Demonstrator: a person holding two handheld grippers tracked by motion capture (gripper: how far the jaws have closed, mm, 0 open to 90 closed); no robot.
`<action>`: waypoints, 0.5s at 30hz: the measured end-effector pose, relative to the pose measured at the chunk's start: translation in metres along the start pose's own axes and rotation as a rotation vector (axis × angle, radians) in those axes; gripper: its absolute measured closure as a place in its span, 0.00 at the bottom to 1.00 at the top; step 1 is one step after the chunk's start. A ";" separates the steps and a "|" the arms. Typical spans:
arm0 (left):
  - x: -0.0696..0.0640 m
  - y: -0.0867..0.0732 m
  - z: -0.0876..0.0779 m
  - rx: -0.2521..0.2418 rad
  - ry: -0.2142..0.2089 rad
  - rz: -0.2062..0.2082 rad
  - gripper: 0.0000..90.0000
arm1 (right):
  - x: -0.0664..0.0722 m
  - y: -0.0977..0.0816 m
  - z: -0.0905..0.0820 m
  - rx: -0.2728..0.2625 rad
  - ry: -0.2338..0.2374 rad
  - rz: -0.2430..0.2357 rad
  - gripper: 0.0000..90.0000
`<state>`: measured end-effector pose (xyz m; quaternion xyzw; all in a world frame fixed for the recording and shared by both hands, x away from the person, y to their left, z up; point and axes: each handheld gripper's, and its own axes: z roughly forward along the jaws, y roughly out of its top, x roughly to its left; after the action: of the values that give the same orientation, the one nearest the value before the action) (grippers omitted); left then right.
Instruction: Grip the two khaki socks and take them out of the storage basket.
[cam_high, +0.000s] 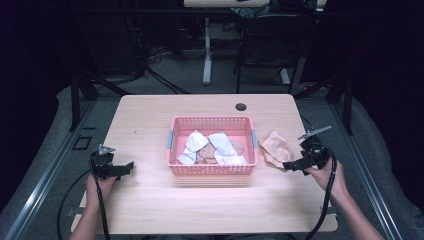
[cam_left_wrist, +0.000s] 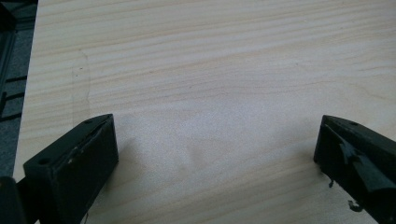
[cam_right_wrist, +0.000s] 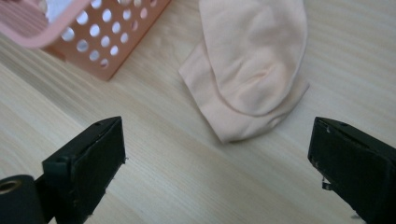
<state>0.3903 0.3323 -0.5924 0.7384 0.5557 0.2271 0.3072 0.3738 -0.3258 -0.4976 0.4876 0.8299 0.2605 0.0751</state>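
Peach sock (cam_high: 276, 148) lies flat on bench (cam_high: 150, 200), just right of pink basket (cam_high: 212, 170), directly ahead of right gripper (cam_right_wrist: 219, 172). Both grippers' jaws apart, empty. Left gripper (cam_high: 120, 169) sits well apart, opp. side of basket; right is nearer.

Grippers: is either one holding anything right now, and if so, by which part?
Nothing is held. The left gripper is open over bare table; the right gripper is open, short of the peach sock lying beside the pink basket.
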 end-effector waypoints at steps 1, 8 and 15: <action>0.000 0.000 0.000 0.000 0.000 0.000 0.00 | -0.001 -0.004 0.003 0.015 0.007 -0.010 0.04; 0.000 0.000 0.000 0.000 0.001 -0.001 0.00 | -0.007 -0.024 0.020 0.091 0.006 -0.010 0.04; 0.000 0.000 0.000 0.000 0.001 -0.002 0.00 | -0.006 -0.028 0.030 0.173 -0.028 -0.045 0.06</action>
<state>0.3905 0.3322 -0.5924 0.7379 0.5564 0.2271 0.3073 0.3668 -0.3304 -0.5381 0.4771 0.8590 0.1790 0.0502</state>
